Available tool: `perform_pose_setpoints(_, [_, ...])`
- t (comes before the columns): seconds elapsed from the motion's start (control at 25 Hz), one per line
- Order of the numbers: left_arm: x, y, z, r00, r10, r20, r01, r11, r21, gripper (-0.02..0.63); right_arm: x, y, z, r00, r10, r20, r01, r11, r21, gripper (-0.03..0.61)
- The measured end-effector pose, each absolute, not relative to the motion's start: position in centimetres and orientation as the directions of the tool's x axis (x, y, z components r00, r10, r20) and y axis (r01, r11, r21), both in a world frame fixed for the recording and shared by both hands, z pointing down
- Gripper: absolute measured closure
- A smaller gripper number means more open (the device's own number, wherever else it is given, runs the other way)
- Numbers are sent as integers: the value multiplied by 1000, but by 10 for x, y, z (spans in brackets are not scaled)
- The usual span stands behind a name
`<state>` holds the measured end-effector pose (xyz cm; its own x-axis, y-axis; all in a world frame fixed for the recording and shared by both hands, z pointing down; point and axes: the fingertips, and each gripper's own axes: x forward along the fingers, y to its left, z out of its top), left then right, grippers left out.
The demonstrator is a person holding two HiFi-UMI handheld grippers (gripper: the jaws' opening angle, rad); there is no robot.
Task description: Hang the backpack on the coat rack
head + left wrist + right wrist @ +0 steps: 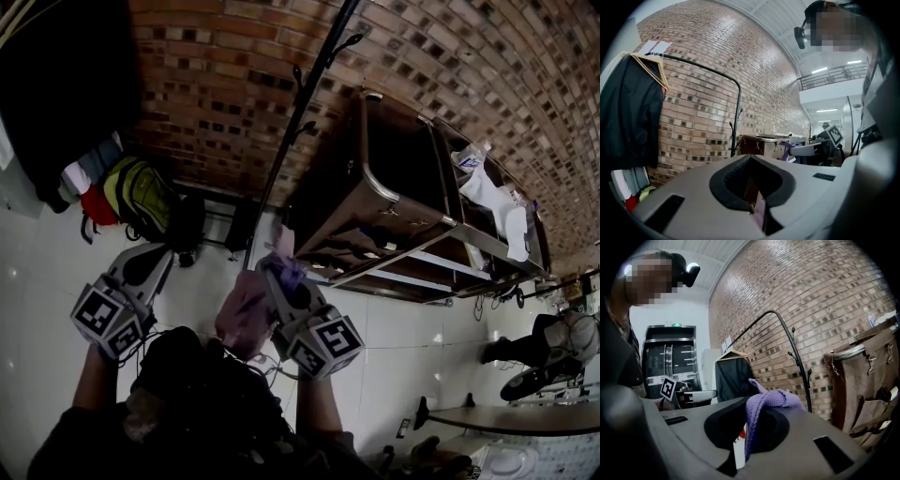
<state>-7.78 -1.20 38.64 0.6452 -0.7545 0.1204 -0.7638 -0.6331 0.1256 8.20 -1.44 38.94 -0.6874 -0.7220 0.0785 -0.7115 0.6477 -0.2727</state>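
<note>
The right gripper (277, 264) is clamping its jaws tight on a purple knitted strap (771, 399); the backpack (246, 314) (a pinkish bundle) is hanging from that strap just under the gripper, above the floor (37, 309) and close in front of the person. The left gripper (161, 255) is pointing the same way a little to the side; its jaws are standing together, with only a thin pinkish sliver showing in the gap, and I cannot tell what that is. The floor is shining in pale glossy tiles; a brick wall (216, 84) is filling the far side. The coat rack (299, 141), a slim black pole with hooks, is standing by the wall ahead of the grippers, apart from the backpack. A brown cloth cart (403, 159) in a metal frame is sitting just right of it; a green bag (141, 195) is lying at the wall to the left, under a dark jacket (630, 112) on a hanger.
</note>
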Motion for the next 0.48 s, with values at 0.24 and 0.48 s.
perform_pose_setpoints(0.24, [-57,-39,397,669,-733,124,-743,-656,131,588,109,-40,395,-654,-753,78,-740,614,-274,574])
perform_pose_setpoints(0.48, [-33,-92,402,710,-697,96,-703,-696,145,588,120,-82,404,-625,-776,87,-759,578,-300,574])
